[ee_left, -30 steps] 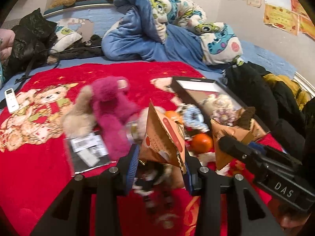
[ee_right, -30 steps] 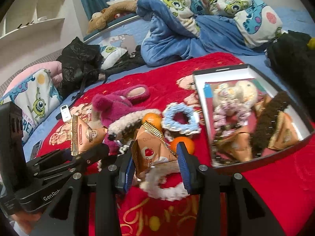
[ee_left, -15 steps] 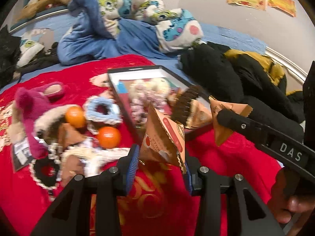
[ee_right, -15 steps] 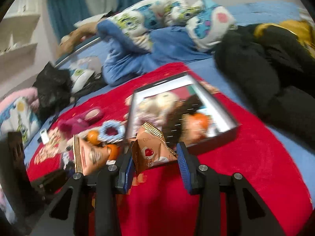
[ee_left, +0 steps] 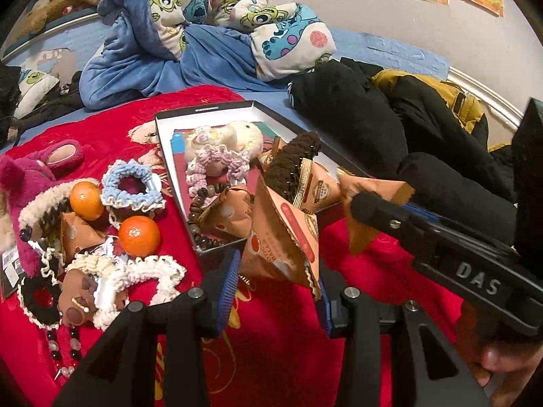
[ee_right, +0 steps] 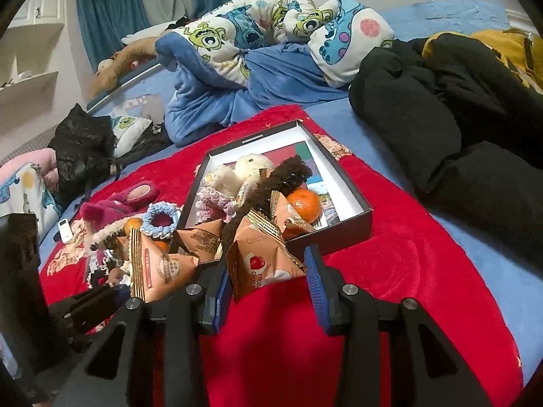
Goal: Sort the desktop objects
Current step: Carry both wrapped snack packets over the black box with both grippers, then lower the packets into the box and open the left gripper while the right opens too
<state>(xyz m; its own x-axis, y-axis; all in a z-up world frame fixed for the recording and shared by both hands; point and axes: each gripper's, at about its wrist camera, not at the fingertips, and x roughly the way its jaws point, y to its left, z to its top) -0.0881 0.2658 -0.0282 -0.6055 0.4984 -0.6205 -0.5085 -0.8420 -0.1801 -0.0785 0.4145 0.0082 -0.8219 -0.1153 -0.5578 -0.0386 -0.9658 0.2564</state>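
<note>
**Both grippers holding a snack pouch each, right at the box's near edge**

Closest in: the left gripper is clamped on an orange triangular pouch, blue pads pressed into its two sides, crinkled seam running down its right edge. The right gripper is gripping a matching pouch with a strawberry print and "Choco" lettering. Both pouches hang over the red blanket, just short of the near wall of the black box.

Room to move: the red blanket in front of the box and off to its right is bare, out to the blue sheet. Left of the box it's crowded: two oranges, a blue crocheted scrunchie, a white frilly one, a pink plush and beads.

Inside the box: more pouches at the near end, a brown fuzzy hair clip, a pink scrunchie and a cream plush toy toward the far end. The far right part of the box floor is open.

View differences: the right wrist camera shows an orange inside the box that the left one doesn't, plus the white remote near the blanket's left edge. The left wrist camera shows the beads and the black scrunchie.

Farther back: black clothing and a rumpled cartoon-print blue duvet.
</note>
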